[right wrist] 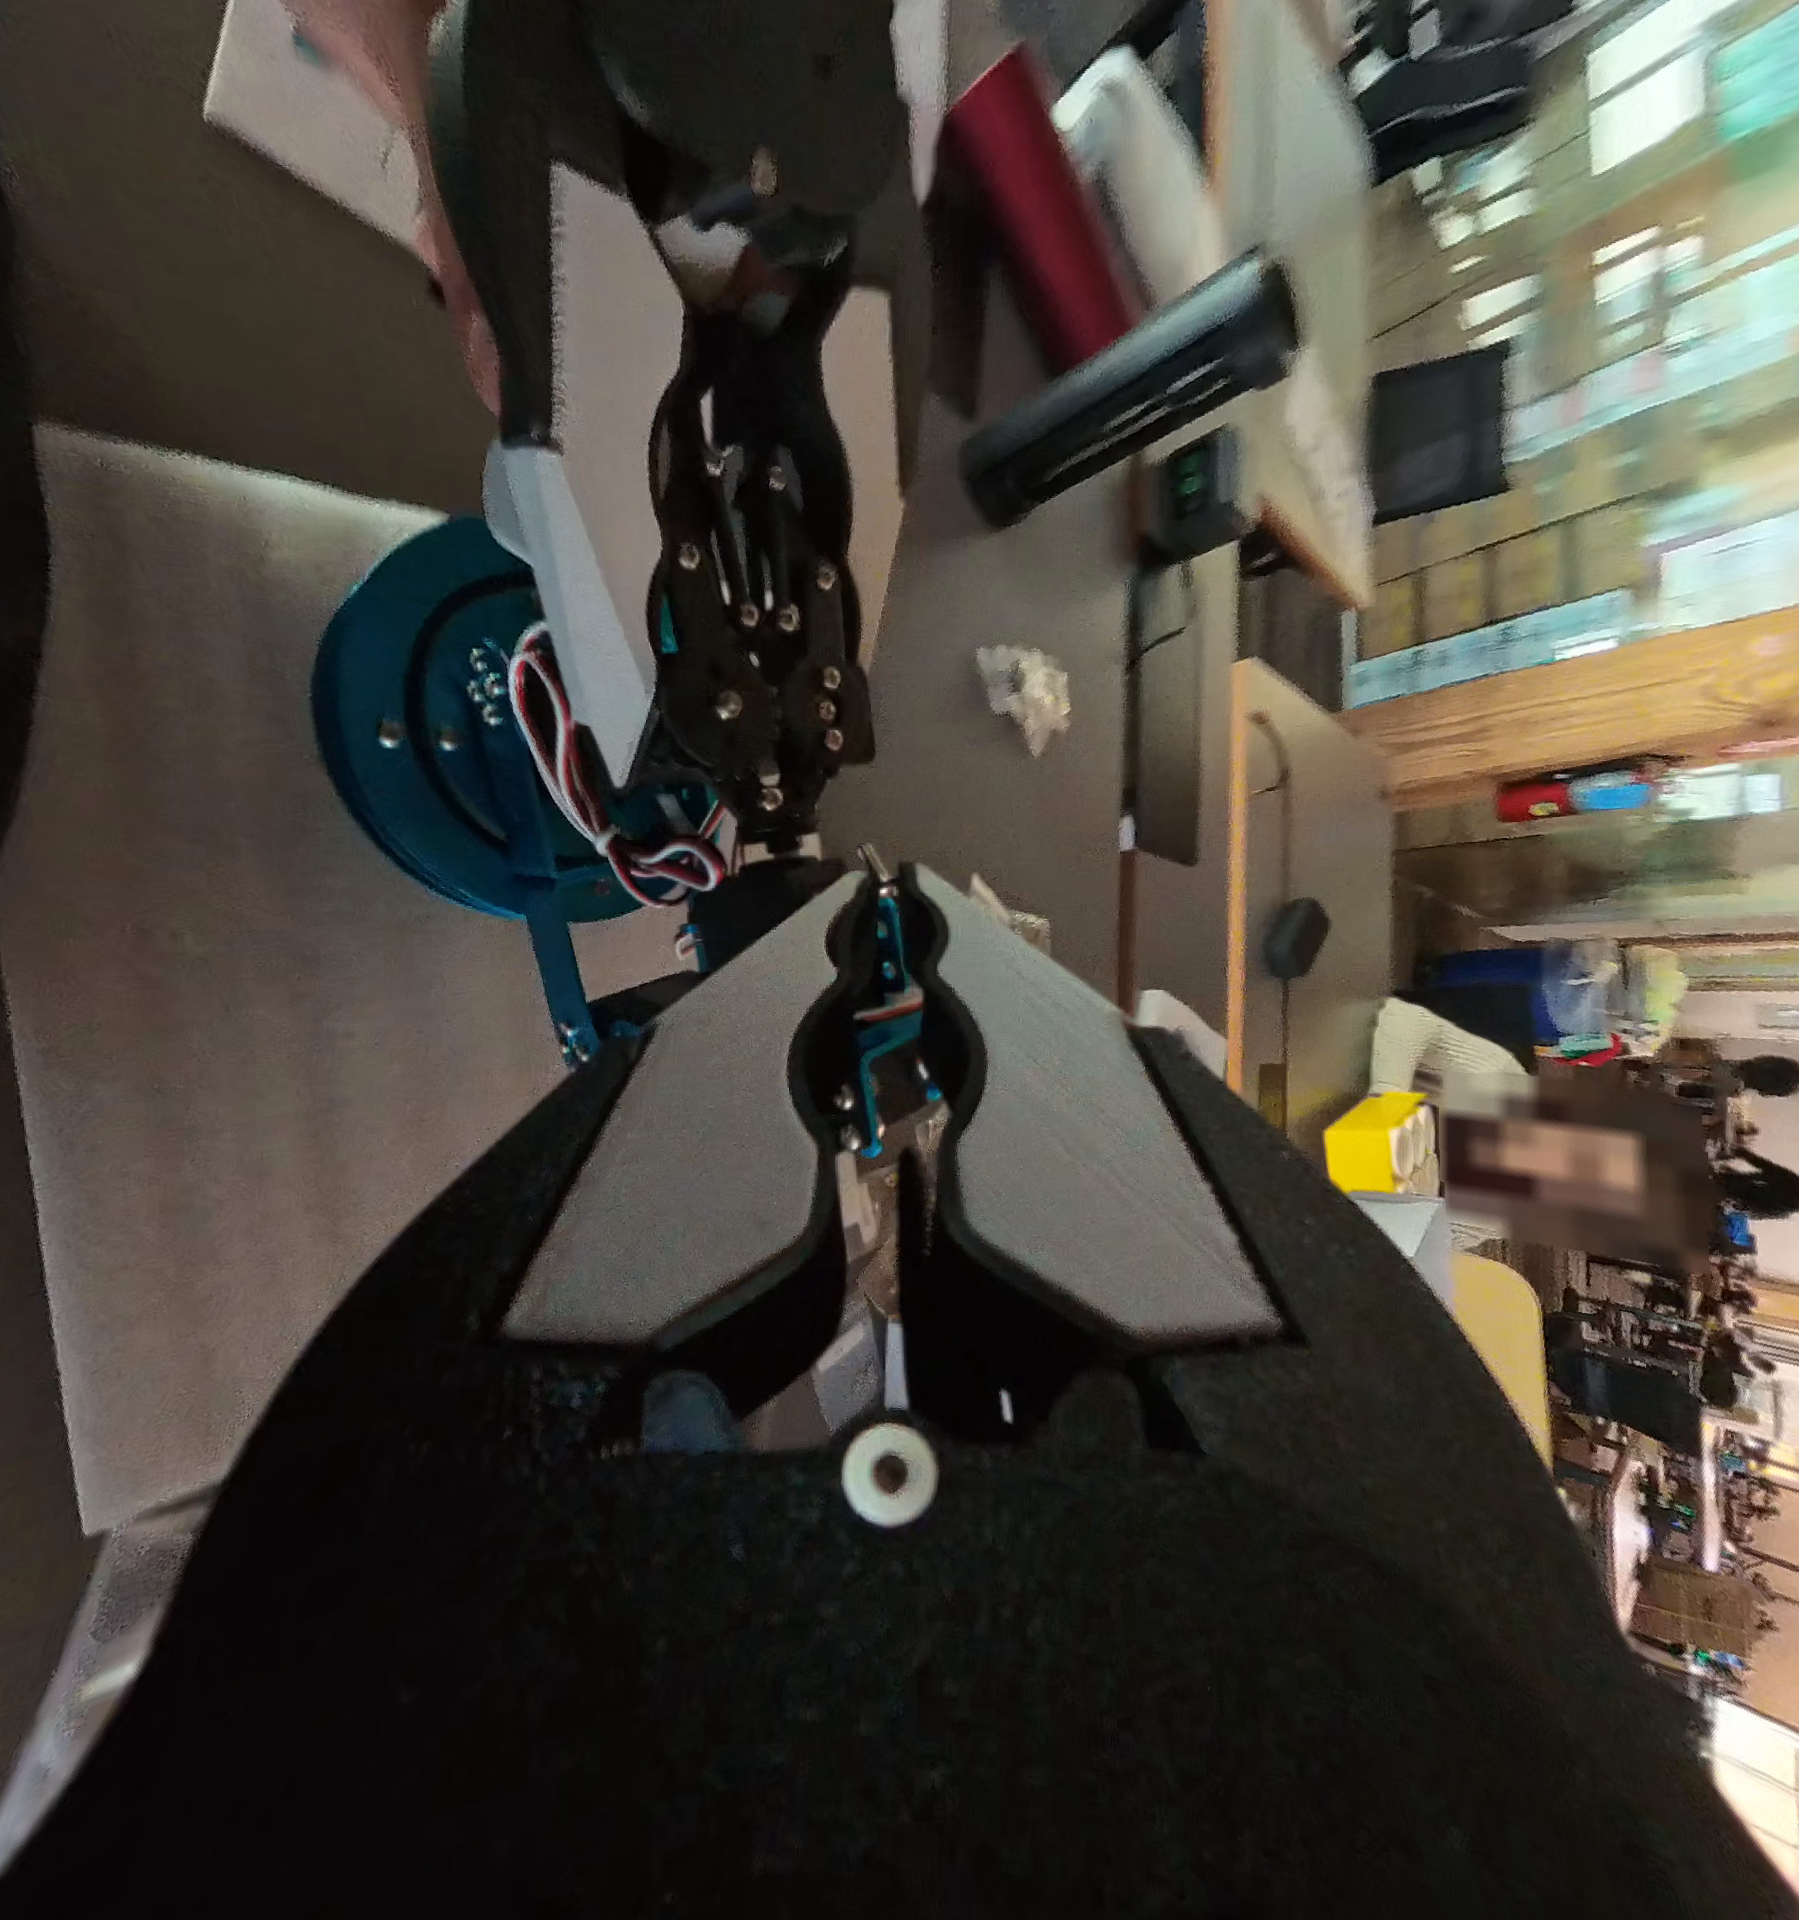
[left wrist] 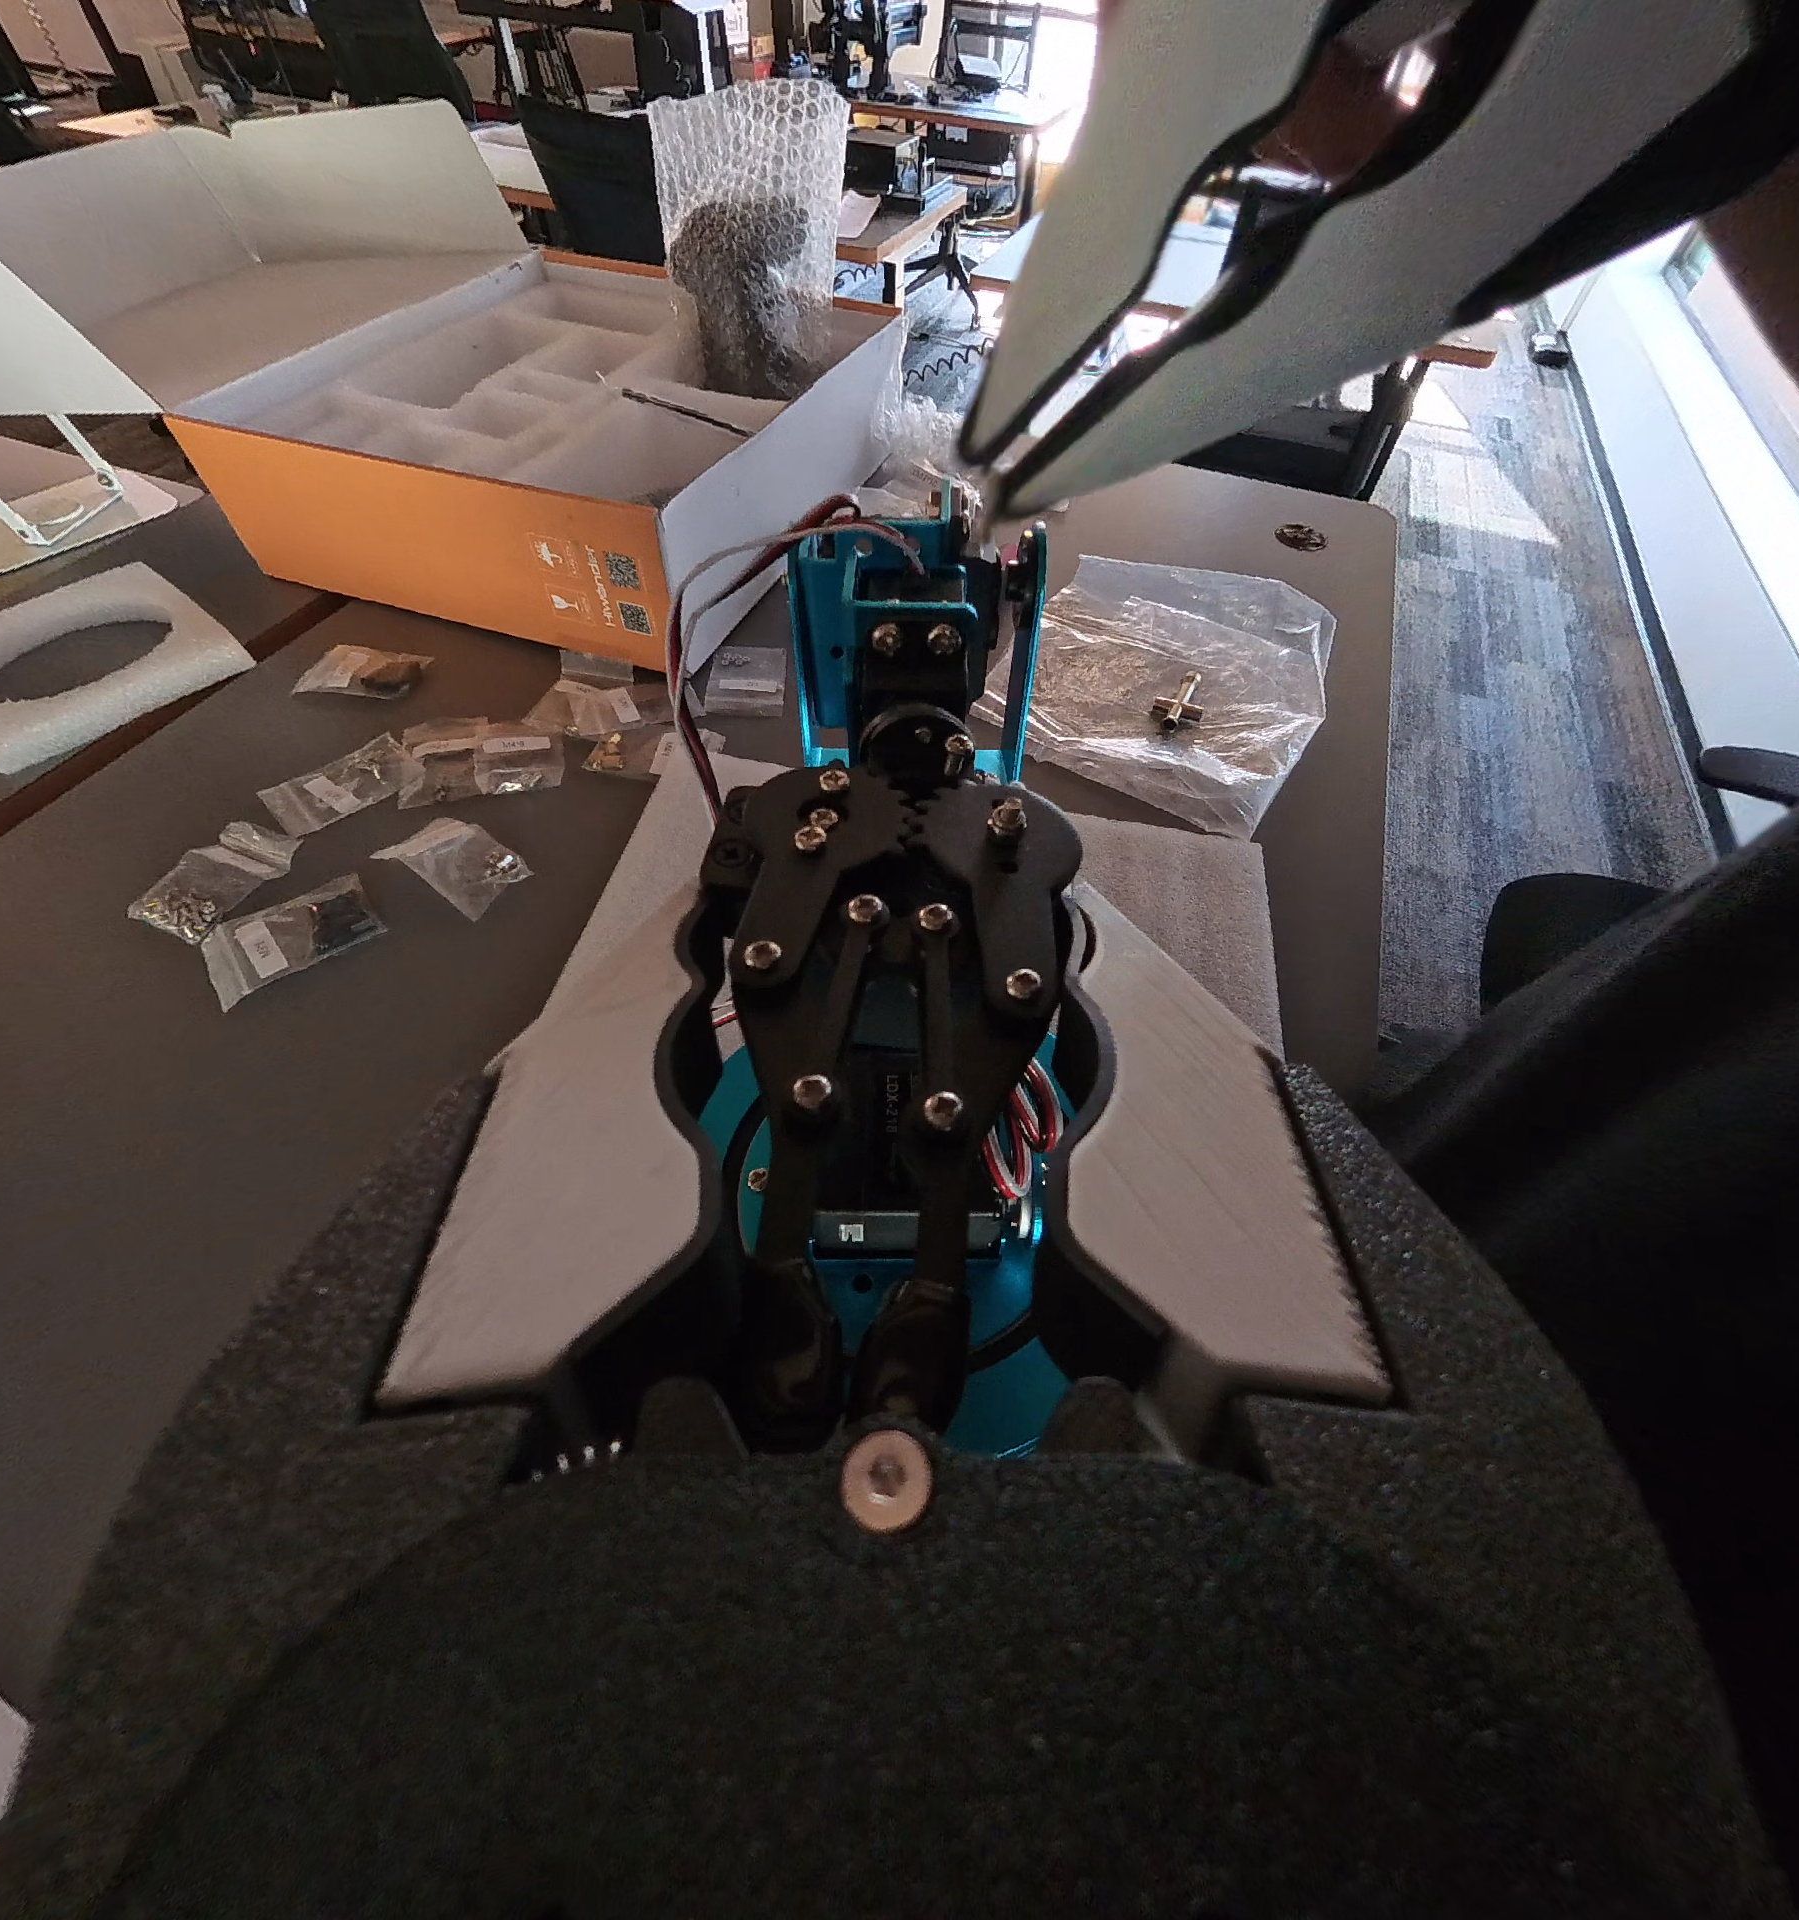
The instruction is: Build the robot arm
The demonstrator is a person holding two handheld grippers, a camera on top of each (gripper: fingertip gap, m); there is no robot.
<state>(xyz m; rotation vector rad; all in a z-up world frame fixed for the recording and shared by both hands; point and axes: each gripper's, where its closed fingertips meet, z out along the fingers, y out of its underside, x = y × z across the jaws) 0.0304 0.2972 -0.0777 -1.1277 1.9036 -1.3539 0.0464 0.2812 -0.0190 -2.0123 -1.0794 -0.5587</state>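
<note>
Dark grey tabletop fills the foreground of the left wrist view, with a pale foam pad lying on it beneath a small blue and black robot arm kit. The left gripper has its jaws spread around the kit's black claw assembly, a grey finger on either side of it; whether the fingers press its sides is hard to tell. Beneath the claw sits the kit's round blue base with red, white and black wires looping from it. At the kit's far end, the right gripper comes in from above with its tips nearly together, pinching a small screw at the blue bracket. Left of the kit, small clear bags of hardware lie scattered. Right of it, a crumpled clear plastic bag carries a small metal wrench. Farther back stands an open orange box with white foam compartments; a bubble-wrapped dark part stands in its far corner. Office desks and chairs lie beyond.
</note>
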